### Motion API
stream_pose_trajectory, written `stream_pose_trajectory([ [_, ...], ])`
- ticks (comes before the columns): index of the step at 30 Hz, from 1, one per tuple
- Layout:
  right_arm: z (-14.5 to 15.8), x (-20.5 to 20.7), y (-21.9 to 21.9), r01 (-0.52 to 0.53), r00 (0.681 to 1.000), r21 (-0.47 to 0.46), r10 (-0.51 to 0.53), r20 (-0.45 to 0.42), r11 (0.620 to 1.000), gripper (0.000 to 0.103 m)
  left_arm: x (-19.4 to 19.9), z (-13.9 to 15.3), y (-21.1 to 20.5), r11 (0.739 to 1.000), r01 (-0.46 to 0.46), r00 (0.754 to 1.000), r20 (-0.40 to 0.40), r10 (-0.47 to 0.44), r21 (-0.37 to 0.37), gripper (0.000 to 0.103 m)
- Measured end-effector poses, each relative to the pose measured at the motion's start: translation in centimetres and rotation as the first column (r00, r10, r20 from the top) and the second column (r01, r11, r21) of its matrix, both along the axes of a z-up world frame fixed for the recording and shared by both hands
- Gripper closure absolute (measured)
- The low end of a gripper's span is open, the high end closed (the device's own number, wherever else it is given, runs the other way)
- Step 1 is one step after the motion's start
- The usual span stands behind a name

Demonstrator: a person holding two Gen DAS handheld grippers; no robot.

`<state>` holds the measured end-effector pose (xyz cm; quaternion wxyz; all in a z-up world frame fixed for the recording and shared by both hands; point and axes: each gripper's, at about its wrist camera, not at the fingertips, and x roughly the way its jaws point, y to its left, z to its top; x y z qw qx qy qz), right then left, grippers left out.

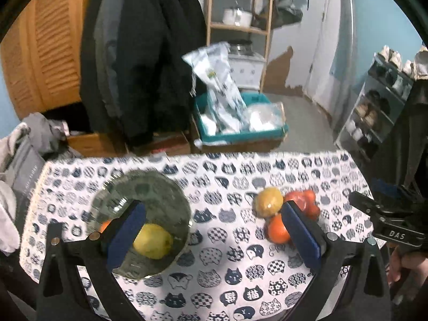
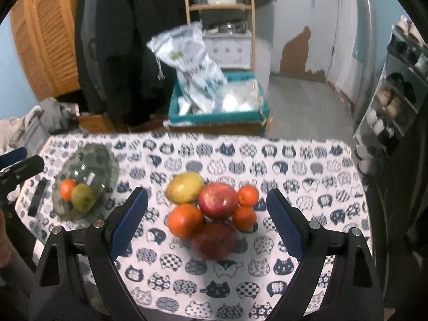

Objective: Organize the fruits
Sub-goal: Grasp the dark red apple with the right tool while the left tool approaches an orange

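Fruit pile [image 2: 211,208], worktop [image 2: 294,160] centre; bowl [image 2: 107,165] at 9 o'clock holds two; both grippers' fingers wide, empty; right gripper [image 2: 207,226]: straddle one fruit squarely, close gently

Both my views are wrist fisheyes, tilted down along their own fingers at the cat-print tablecloth [image 1: 230,240], room behind. My left camera sits close over the glass bowl [image 1: 160,195], which fills its lower left; the fruit pile [image 1: 286,214] is off to its right. My right camera looks close and straight onto the same fruit pile [image 2: 214,208], bowl [image 2: 88,182] at far left. Shared: tablecloth, bowl, pile, teal crate [image 1: 240,131], wooden shelf [image 2: 222,8].
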<state>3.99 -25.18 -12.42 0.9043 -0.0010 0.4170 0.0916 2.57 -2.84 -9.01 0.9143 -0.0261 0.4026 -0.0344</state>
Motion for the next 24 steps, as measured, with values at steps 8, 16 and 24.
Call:
stream_pose_trajectory([
  [8, -5.9, 2.3, -1.1, 0.023, 0.987, 0.018, -0.020, -0.162, 1.000, 0.013, 2.6, -5.6, -1.2, 1.000, 0.013, 0.988, -0.151, -0.015, -0.010, 0.001],
  [16, -9.8, 2.9, -1.5, 0.027, 0.966, 0.038, -0.016, -0.258, 0.999, 0.013, 4.3, -9.2, -3.4, 0.999, 0.044, 0.974, -0.222, -0.039, 0.014, 0.001],
  [24, -13.3, 3.3, -0.5, -0.019, 0.942, 0.027, 0.027, -0.333, 0.999, 0.013, 4.9, -12.4, -4.6, 0.997, 0.068, 0.956, -0.288, -0.054, 0.040, 0.001],
])
